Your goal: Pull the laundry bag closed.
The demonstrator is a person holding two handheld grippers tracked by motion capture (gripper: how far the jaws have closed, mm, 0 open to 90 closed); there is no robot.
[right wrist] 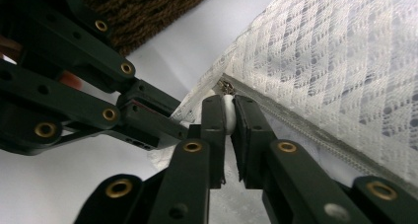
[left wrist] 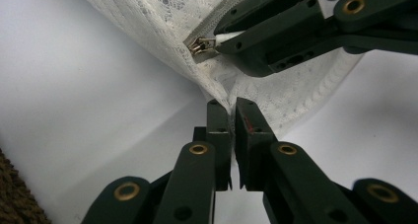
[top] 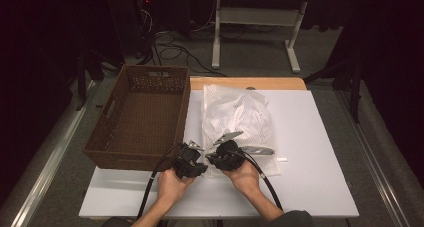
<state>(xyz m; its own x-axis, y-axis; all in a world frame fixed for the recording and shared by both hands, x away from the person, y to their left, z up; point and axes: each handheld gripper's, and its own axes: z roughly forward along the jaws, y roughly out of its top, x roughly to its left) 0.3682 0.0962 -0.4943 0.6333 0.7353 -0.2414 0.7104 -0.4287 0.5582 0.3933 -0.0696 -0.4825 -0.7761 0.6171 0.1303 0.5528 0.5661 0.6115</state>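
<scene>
1. The right gripper (right wrist: 226, 116) is clamping its jaws on the white zipper tab (right wrist: 227, 110) of the mesh bag (top: 239, 119), with the metal slider (right wrist: 226, 88) sitting just past the fingertips.
2. The left gripper (left wrist: 231, 108) is pinching the bag's corner (left wrist: 223, 88) fabric, jaws together, just beside the slider.
3. The zipper (right wrist: 315, 137) is running away from the right gripper along the bag's near edge, so the pull likely goes that way.
4. The bag is lying on the white table (top: 310, 152), just right of the brown basket (top: 142, 114).

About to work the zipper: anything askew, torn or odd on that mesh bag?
Nothing stands out. The mesh bag lies flat, no tear visible. The left gripper pinches its corner fabric; the right gripper holds the white zipper pull beside the slider.
</scene>
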